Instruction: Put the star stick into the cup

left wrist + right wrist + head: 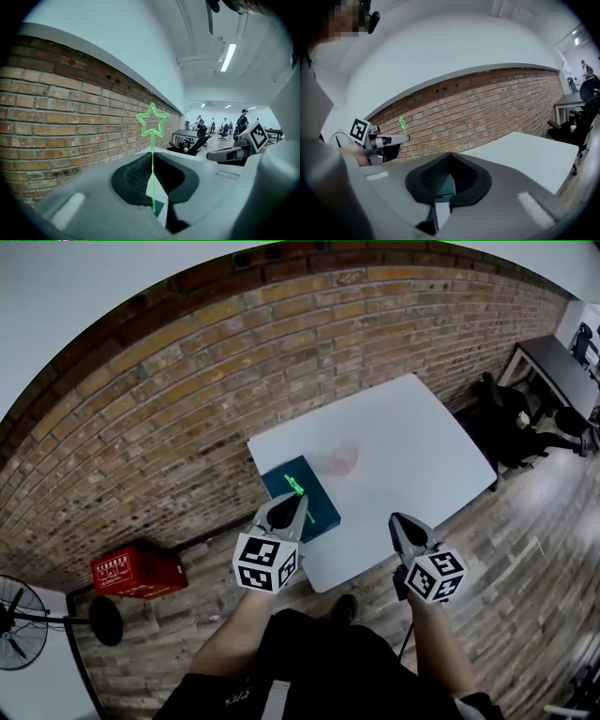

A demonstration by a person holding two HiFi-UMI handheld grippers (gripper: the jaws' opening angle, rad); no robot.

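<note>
A green star stick point(152, 123) stands upright between the jaws of my left gripper point(153, 187), which is shut on its thin stem. In the head view the star stick point(294, 486) and left gripper point(296, 505) hang over a dark teal box point(314, 507) at the white table's point(412, 446) near left corner. The pale pink cup point(344, 458) stands on the table beyond the box, apart from the stick. My right gripper point(397, 520) hovers at the table's near edge, shut with nothing in it. The right gripper view shows its jaws point(443, 185) together and the left gripper point(386, 140) off to the left.
A brick wall point(187, 399) runs behind the table. A red crate point(138, 570) and a fan point(14, 622) stand on the floor at the left. A black desk point(553, 362) and office chairs point(511, 423) sit to the right. People stand far off point(220, 125).
</note>
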